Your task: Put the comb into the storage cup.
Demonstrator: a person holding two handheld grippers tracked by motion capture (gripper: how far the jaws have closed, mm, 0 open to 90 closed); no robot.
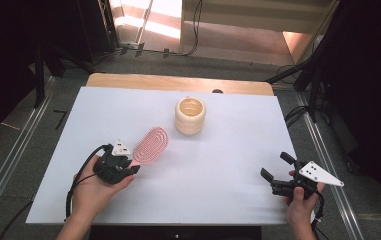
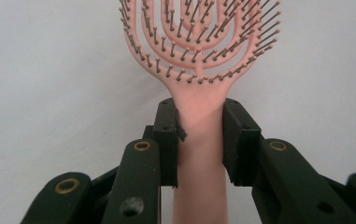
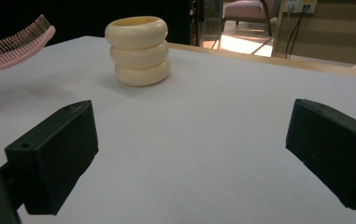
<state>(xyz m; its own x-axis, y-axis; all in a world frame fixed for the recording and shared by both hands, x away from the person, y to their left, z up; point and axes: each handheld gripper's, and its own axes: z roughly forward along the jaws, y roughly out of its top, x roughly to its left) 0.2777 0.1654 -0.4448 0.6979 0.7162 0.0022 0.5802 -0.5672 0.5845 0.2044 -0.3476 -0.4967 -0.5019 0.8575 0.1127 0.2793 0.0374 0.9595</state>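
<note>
The pink hairbrush (image 2: pixel 199 70) is clamped by its handle between the jaws of the left gripper (image 2: pixel 199 135), one pad pressing each side, its bristled head reaching out beyond the jaw tips above the white desk (image 1: pixel 218 165). Farther ahead of those jaws stands the cream ringed cup (image 1: pixel 190 116), upright on the desk. The right gripper (image 3: pixel 189 140) rests well apart, its jaws spread wide around nothing, with the cup ahead of them.
</note>
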